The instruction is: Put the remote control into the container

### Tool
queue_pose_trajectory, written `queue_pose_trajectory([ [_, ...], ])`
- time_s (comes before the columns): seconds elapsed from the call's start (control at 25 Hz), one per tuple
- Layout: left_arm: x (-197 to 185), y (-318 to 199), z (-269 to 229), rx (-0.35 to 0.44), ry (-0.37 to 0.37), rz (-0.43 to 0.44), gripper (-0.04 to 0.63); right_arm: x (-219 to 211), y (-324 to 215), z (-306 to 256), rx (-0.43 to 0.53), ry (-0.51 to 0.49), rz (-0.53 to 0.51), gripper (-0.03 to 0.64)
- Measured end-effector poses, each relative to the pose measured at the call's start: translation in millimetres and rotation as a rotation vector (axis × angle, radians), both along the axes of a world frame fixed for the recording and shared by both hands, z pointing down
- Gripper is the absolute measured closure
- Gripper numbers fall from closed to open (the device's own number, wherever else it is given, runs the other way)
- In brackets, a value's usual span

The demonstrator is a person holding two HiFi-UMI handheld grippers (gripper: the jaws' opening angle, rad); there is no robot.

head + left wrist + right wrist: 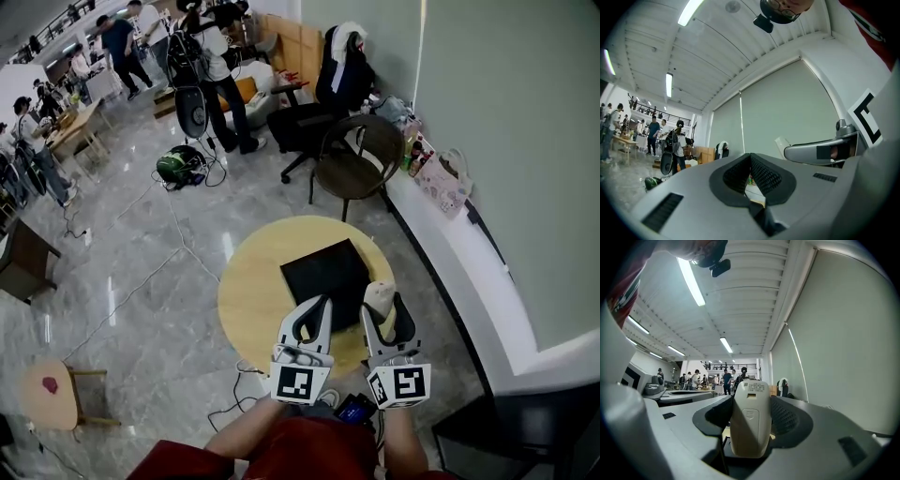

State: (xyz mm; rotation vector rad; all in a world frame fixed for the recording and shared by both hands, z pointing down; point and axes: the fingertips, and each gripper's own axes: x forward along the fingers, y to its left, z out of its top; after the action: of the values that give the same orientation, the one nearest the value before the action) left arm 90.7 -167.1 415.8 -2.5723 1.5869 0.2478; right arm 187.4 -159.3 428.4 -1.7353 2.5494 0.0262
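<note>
Right gripper [386,311] clamps remote [750,423] upright, battery side to camera. Left gripper [317,314] jaws together, empty. Black container [326,272] just ahead on table [246,295]. Best: carry remote over container's middle, lower, then release; hold left aside.

A round, light wooden table [251,292] carries one flat black square container [326,277] near its middle.

Container [326,274] on table [246,292], chair [352,165] behind
</note>
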Motion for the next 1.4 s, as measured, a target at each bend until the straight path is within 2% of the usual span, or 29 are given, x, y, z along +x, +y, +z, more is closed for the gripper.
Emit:
queue_pose_trajectory([
  [0.24,-12,-15,2,-0.008,0.015,-0.007,0.580,-11,-14,1,-0.005,0.012,-0.002,0.347],
  [0.72,-37,-51,-9,0.026,0.023,0.056,0.580,-32,-45,-9,0.003,0.035,0.064,0.347],
  [1.4,-58,-73,-7,0.023,0.026,0.045,0.580,-53,-67,-8,-0.001,0.049,0.057,0.347],
])
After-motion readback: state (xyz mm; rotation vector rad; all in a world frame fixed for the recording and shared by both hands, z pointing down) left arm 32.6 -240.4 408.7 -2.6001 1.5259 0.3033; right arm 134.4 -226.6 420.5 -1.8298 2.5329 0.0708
